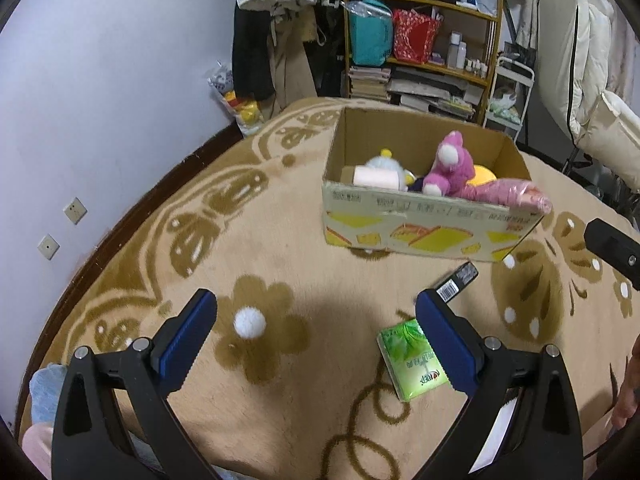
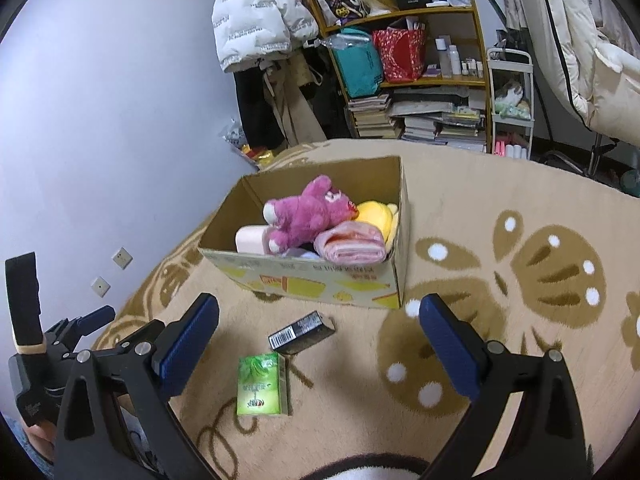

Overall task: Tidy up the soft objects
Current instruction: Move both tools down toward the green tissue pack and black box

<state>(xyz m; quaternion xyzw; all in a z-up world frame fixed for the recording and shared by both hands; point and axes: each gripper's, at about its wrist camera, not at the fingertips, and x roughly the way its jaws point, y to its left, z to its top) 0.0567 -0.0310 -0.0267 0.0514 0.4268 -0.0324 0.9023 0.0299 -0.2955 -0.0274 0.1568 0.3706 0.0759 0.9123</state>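
Note:
A cardboard box (image 1: 420,232) (image 2: 320,284) stands on the patterned blanket. It holds a pink plush bear (image 1: 448,164) (image 2: 308,212), a yellow plush (image 2: 378,216), a folded pink towel (image 1: 512,196) (image 2: 348,246), a pale pink roll (image 1: 376,178) (image 2: 250,238) and a white-blue plush (image 1: 386,162). A green tissue pack (image 1: 412,364) (image 2: 262,384) lies in front of the box. My left gripper (image 1: 316,336) is open and empty, above the blanket left of the pack. My right gripper (image 2: 320,340) is open and empty, over the pack.
A black barcoded box (image 1: 458,280) (image 2: 302,332) lies between the tissue pack and the cardboard box. A wooden shelf (image 2: 404,80) with bags and books stands behind. Coats hang at the back. The left gripper shows in the right wrist view (image 2: 60,344).

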